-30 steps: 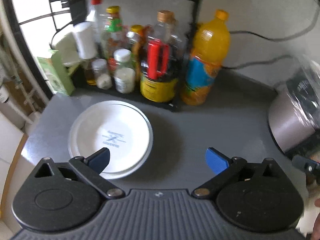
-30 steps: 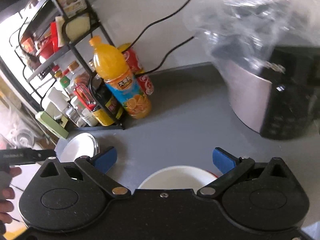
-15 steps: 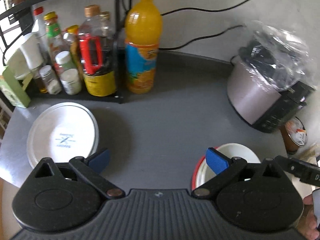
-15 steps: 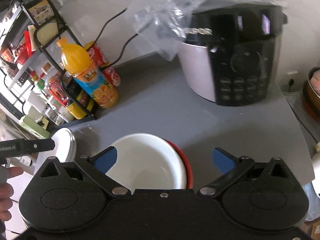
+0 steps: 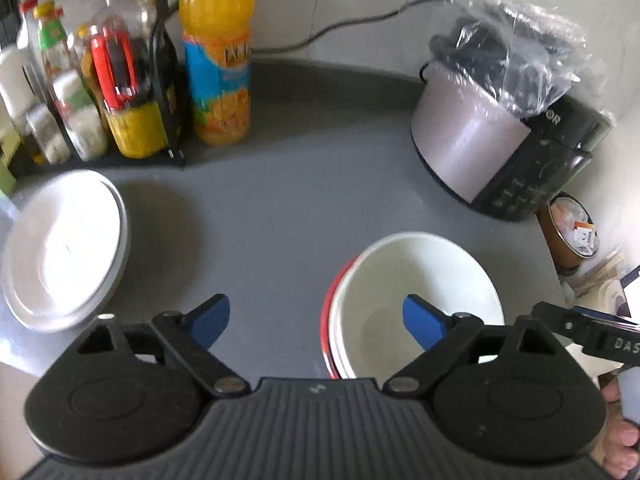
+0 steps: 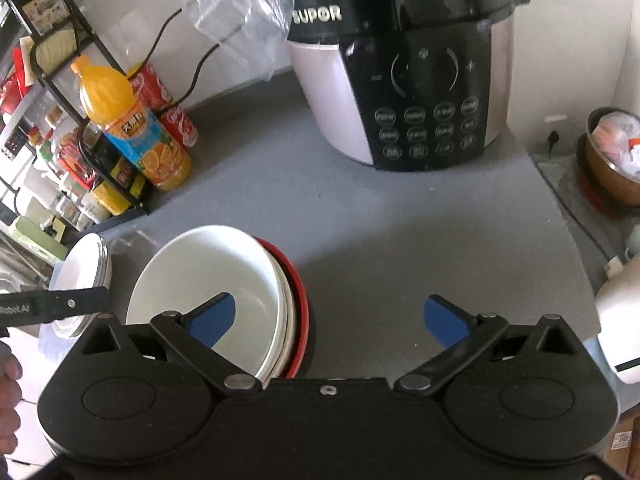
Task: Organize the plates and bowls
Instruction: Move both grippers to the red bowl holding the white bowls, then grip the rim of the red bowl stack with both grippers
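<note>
While both views have swung from the plates (image 5: pixel 60 248) to the bowls (image 5: pixel 416 304) beside the cooker (image 5: pixel 500 136), the left gripper (image 5: pixel 316 320), slightly narrowed, and right gripper (image 6: pixel 330 320) gape empty, so bowl pickup looks next.

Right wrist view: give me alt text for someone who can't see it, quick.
The open right gripper hangs over a stack of bowls, a white one nested in a red-rimmed one, on a grey counter; its left finger is above the white bowl's inside. Behind stand a rice cooker and an orange juice bottle; stacked plates lie left.
</note>
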